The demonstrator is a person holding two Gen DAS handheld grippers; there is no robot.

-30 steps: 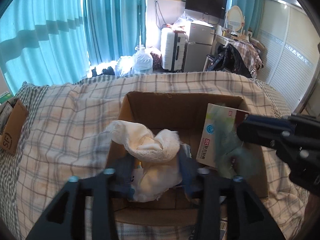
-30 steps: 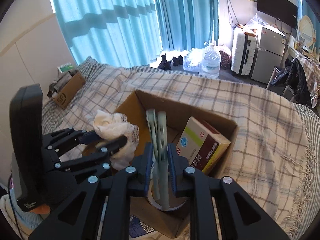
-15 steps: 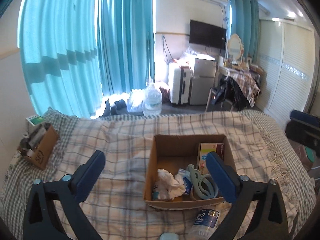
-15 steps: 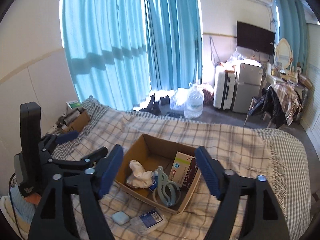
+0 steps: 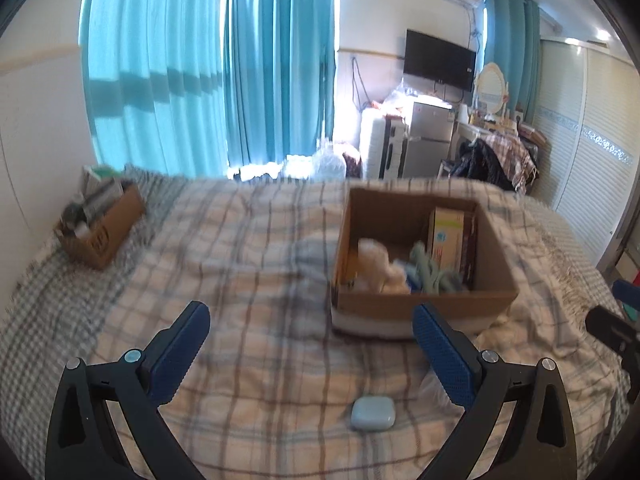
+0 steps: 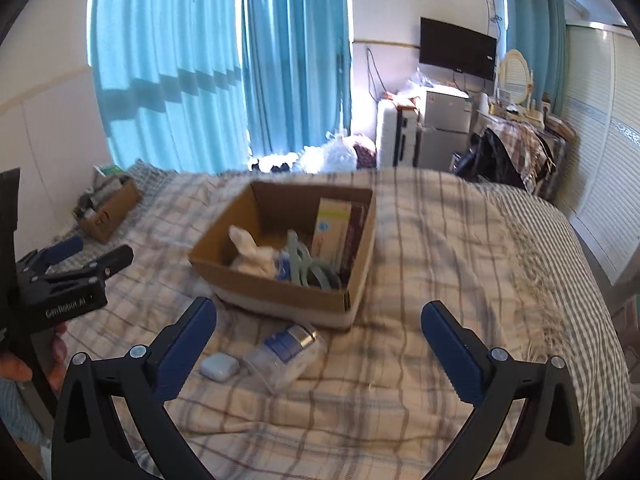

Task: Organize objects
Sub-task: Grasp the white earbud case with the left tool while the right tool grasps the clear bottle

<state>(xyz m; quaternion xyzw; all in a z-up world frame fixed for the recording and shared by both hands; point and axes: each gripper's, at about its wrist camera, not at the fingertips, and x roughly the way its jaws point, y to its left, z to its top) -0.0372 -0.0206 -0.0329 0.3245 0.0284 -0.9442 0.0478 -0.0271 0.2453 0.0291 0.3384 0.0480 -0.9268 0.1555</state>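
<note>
Cardboard box (image 6: 280, 296) sits on the plaid bed (image 6: 460, 280), towards its middle, well short of the far edge by the curtains. Inside it, a crumpled white cloth (image 6: 250, 254) lies at the left, pale green looped straps (image 6: 304, 266) beside it in the centre, and a tall carton (image 6: 332, 228) stands on end against the right wall; its print is too blurred to read. Just in front of the box's near wall a clear plastic bottle (image 6: 286, 350) with a blue label lies on its side, and a small pale-blue case (image 6: 219, 366) rests just left of it on the blanket. Left tongs (image 5: 310, 350) are spread wide over bare blanket, nothing between the blue pads. Right tongs (image 6: 318, 346) are opening too, with the bottle and case seen through the gap but untouched. From the right camera, the left tool's side reads "GenRobot.AI". A smaller open carton (image 5: 100, 232) of odds and ends sits at the bed's far left corner.
</note>
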